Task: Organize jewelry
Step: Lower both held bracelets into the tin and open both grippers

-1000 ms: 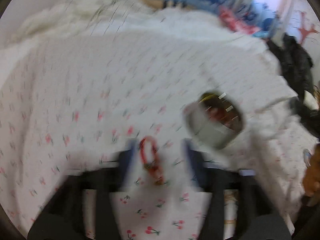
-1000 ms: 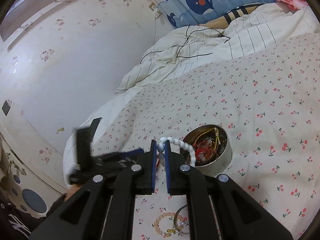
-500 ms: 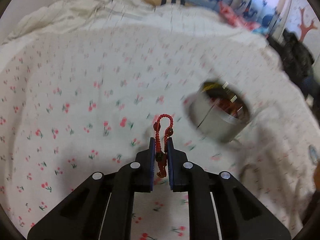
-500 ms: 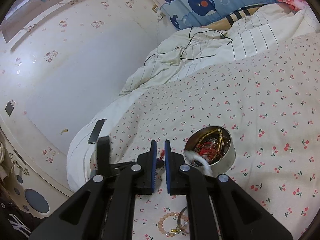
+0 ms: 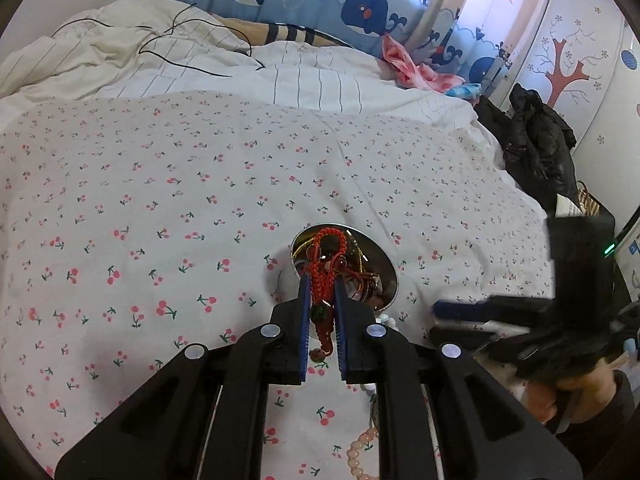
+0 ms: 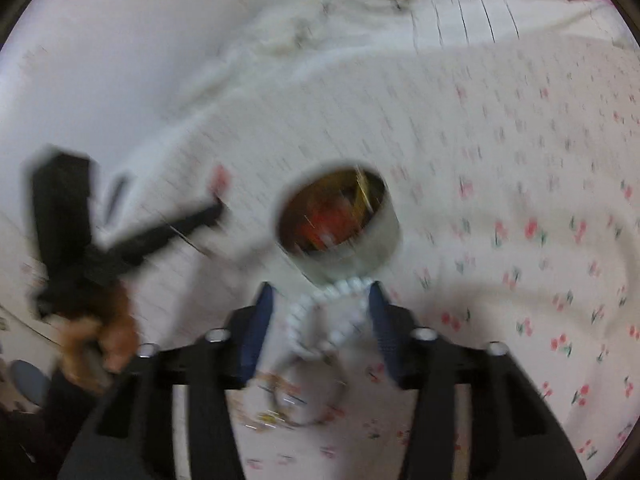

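My left gripper point(image 5: 321, 284) is shut on a red beaded bracelet point(image 5: 325, 254), which it holds up in front of the round metal tin point(image 5: 390, 280). The tin is partly filled with red and gold jewelry. In the blurred right wrist view my right gripper point(image 6: 320, 294) has its jaws opening. A white bead bracelet point(image 6: 334, 312) lies loose between them on the cherry-print sheet, just in front of the tin point(image 6: 380, 248), and the pads do not press on it. The left gripper point(image 6: 214, 212) shows at the left there, and the right gripper point(image 5: 444, 312) at the right in the left wrist view.
A pink bead bracelet point(image 5: 360, 454) and a thin bangle point(image 6: 308, 396) lie on the sheet near the grippers. A striped duvet point(image 5: 280, 76) with a black cable point(image 5: 180, 56) is bunched at the far side. Dark clothing point(image 5: 536, 148) hangs off the right edge of the bed.
The left gripper shut on the red bracelet and lifted it toward the tin. The right gripper let the white bracelet drop beside the tin, dipped down and spread its jaws.
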`<control>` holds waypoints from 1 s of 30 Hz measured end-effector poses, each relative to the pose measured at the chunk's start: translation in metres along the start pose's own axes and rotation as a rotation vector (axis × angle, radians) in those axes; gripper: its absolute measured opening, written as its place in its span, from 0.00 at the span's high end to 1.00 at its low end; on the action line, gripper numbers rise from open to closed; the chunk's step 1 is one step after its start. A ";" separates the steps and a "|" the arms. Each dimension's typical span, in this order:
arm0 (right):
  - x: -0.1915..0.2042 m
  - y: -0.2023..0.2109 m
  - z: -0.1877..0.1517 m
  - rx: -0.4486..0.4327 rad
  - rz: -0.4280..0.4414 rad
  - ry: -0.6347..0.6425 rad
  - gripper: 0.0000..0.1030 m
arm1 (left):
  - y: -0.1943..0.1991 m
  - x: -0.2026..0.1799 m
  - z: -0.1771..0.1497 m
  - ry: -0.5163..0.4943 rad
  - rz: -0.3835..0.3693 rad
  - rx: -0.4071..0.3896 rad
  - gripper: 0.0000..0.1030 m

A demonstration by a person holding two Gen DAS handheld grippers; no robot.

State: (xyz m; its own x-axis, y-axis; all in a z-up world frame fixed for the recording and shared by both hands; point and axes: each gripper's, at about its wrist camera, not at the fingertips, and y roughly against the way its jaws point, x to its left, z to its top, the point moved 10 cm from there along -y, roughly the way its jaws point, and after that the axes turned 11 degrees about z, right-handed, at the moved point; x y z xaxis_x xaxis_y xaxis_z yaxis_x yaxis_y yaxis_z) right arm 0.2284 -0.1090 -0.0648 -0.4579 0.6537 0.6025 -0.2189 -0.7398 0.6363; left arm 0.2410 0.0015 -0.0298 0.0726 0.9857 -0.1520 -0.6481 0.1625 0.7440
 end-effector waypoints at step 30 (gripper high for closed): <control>0.036 0.062 0.076 -0.285 0.227 -0.001 0.92 | -0.040 -0.026 0.017 -0.010 -0.111 0.075 0.90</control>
State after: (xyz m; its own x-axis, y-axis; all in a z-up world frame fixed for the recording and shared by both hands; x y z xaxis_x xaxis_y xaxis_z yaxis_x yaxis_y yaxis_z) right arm 0.2643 -0.1193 0.0330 -0.5219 0.4678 0.7133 -0.3435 -0.8807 0.3262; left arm 0.2779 -0.0298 -0.0443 0.1484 0.9617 -0.2303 -0.5769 0.2734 0.7697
